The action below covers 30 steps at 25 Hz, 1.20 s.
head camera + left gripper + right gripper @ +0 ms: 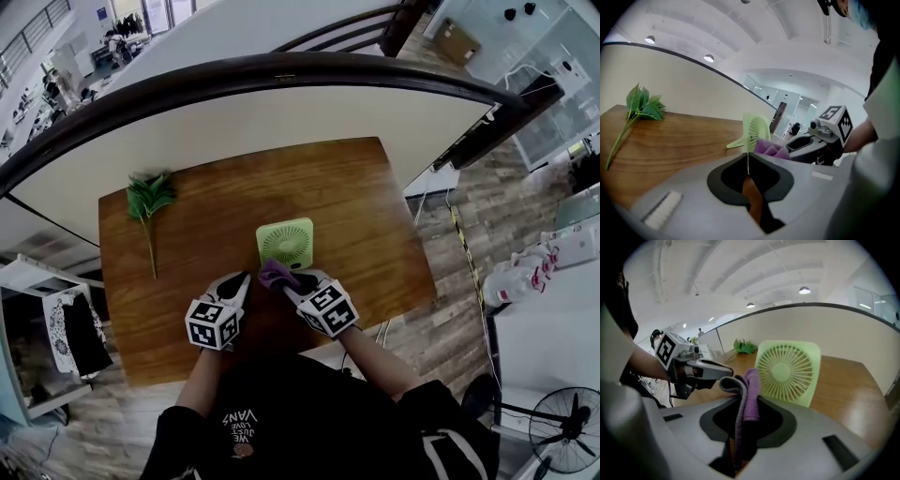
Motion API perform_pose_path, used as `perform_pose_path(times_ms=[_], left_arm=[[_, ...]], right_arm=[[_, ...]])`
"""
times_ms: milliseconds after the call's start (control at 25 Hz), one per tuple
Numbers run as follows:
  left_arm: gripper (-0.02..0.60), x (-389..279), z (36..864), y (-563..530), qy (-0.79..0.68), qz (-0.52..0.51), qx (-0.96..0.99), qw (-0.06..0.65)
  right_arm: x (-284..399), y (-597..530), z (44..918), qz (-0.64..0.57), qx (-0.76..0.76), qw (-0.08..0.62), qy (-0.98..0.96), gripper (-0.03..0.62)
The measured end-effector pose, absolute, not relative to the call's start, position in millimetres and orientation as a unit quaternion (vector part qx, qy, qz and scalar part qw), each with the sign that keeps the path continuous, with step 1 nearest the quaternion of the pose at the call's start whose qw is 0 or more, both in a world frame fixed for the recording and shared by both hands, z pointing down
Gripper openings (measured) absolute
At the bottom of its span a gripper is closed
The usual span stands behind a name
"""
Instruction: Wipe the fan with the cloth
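Note:
A small square green fan (286,242) stands upright on the wooden table (361,197), just beyond both grippers. My right gripper (287,284) is shut on a purple cloth (275,275), which pokes up past its tips. In the right gripper view the cloth (751,394) hangs folded between the jaws, close in front of the fan's grille (790,371). My left gripper (242,279) sits to the left of the cloth, shut with nothing in it. From the left gripper view the fan (753,133) shows edge-on beside the cloth (768,148).
A sprig of green leaves (148,202) lies at the table's far left, well away from the fan. A curved dark-railed wall runs behind the table. A chair or rack stands on the floor to the left, and bottles sit on a white surface at right.

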<state>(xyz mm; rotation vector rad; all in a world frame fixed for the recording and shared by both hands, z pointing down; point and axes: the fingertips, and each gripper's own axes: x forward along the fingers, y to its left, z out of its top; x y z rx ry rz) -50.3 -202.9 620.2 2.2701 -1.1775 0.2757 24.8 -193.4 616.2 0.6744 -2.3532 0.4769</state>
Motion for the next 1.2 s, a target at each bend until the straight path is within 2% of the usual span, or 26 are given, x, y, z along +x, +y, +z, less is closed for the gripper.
perform_pose_path(times_ms=[280, 800, 1200], left_arm=[[0.012, -51, 617, -195, -0.439, 0.097, 0.846, 0.288], [0.012, -42, 623, -197, -0.427, 0.101, 0.849, 0.296], [0.012, -46, 612, -192, -0.432, 0.096, 0.85, 0.287]], right_arm=[[22, -202, 630, 0.175, 0.249, 0.349, -0.886, 0.095], [114, -218, 637, 0.249, 0.354, 0.34, -0.835, 0.095], [147, -220, 638, 0.256, 0.408, 0.334, -0.81, 0.095]])
